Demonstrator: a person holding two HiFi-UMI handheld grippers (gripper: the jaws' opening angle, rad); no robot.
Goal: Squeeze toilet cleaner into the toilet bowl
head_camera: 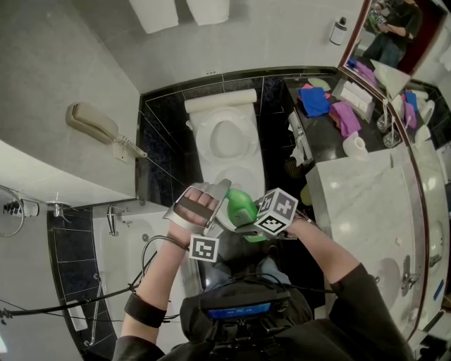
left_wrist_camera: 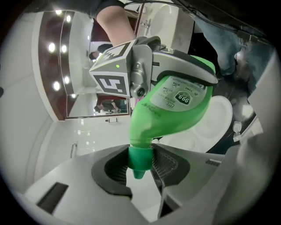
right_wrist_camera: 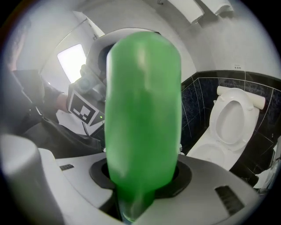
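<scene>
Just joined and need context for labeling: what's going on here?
A person holds a green toilet cleaner bottle in the air between two handheld grippers, facing the toilet, whose lid is up. The right gripper is clamped on the bottle's body. The left gripper has its jaws closed on the green cap at the nozzle end. The cap is on the bottle and no cleaner is coming out.

Grey tiled wall (head_camera: 282,42) is filling the top, white towels (head_camera: 156,13) are hanging at 12 o'clock, a beige wall phone (head_camera: 91,121) is sitting at 10. A marble counter (head_camera: 359,204) is running down 3 o'clock, a mirror (head_camera: 394,35) is leaning in at 1, a white bathtub (head_camera: 116,243) is lying at 8
</scene>
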